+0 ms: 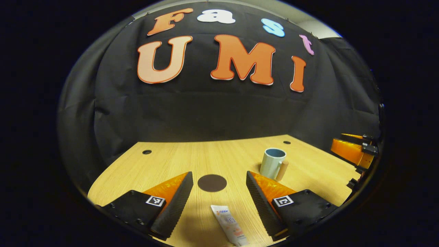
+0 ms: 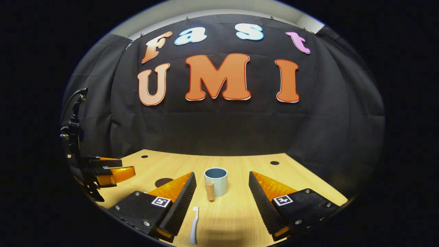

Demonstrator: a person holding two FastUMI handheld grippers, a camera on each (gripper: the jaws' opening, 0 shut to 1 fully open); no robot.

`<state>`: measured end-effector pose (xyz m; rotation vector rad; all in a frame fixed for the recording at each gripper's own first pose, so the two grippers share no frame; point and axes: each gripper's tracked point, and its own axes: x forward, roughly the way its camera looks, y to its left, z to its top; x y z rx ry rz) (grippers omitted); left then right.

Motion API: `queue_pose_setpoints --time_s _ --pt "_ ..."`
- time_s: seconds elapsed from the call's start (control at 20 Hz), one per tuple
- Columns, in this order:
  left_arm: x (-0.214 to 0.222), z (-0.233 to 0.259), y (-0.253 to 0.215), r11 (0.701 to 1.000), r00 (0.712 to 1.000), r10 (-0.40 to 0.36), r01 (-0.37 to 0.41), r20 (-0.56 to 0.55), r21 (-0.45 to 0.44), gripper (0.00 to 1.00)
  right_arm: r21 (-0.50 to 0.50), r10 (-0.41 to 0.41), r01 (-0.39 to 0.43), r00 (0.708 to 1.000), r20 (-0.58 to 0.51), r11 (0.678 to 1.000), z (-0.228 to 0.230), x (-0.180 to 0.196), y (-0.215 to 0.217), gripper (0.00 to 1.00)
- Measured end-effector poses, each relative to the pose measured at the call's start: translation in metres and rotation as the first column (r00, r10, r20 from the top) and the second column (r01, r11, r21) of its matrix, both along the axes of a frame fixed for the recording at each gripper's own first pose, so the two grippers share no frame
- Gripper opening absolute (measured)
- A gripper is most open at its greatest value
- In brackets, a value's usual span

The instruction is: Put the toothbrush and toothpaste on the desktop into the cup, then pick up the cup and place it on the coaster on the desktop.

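My left gripper (image 1: 219, 202) hangs just above the desk (image 1: 171, 161) with its 2 fingers spread wide and nothing between the pads. The toothpaste (image 1: 229, 224) lies flat on the wood right below the gap, nearer my right-hand finger, its tube running away from me at a slight slant. Just past the fingertips sits the round dark coaster (image 1: 212, 183), bare. Further out and to the right stands the cup (image 1: 272, 163), upright, its wooden handle turned to the right. At the far right edge I see my other gripper hovering over the desk corner.

Over to the right gripper (image 2: 222, 202): fingers also wide apart, gripping nothing. The toothbrush (image 2: 194, 226) lies on the desk between them, close beside the left finger, pointing away from me. Straight ahead, centred in the gap, the cup (image 2: 216, 180) stands with its handle facing me. The coaster (image 2: 163, 181) peeks out behind the left finger, and the left gripper (image 2: 113, 173) floats beyond it.
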<state>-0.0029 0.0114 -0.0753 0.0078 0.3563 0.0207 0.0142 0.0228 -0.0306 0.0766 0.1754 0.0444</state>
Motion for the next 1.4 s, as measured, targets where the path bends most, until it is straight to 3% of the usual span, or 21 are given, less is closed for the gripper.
queue_pose_setpoints --time_s 0.3,0.35,0.4,0.75,1.0,1.1,1.4 --pt "-0.011 -0.041 -0.002 0.999 0.979 -0.003 -0.008 -0.203 -0.053 0.99 -0.027 0.055 -0.060 0.989 -0.139 0.998 -0.035 -0.003 0.020 0.82" --pt "-0.014 -0.049 -0.004 0.998 0.972 -0.010 -0.003 -0.236 -0.055 0.99 -0.035 0.059 -0.066 0.983 -0.173 0.997 -0.044 -0.004 0.023 0.75" --pt "-0.014 -0.058 -0.007 0.999 0.966 -0.016 0.003 -0.260 -0.053 0.99 -0.039 0.066 -0.076 0.977 -0.204 0.996 -0.053 -0.005 0.026 0.80" --pt "-0.026 -0.090 -0.021 0.998 0.924 -0.054 0.062 -0.378 0.007 0.99 -0.075 0.128 -0.166 0.923 -0.364 0.983 -0.105 -0.013 0.054 0.75" --pt "-0.036 -0.113 -0.020 0.999 0.886 -0.036 0.043 -0.462 0.003 1.00 -0.071 0.150 -0.204 0.877 -0.457 0.977 -0.129 -0.016 0.071 0.75" --pt "-0.038 -0.119 -0.018 0.999 0.874 -0.033 0.033 -0.485 -0.009 0.99 -0.049 0.161 -0.213 0.853 -0.496 0.976 -0.139 -0.021 0.078 0.70" --pt "-0.047 -0.136 -0.022 0.998 0.821 -0.052 0.029 -0.568 -0.050 1.00 -0.085 0.133 -0.215 0.819 -0.558 0.973 -0.143 -0.024 0.080 0.59"
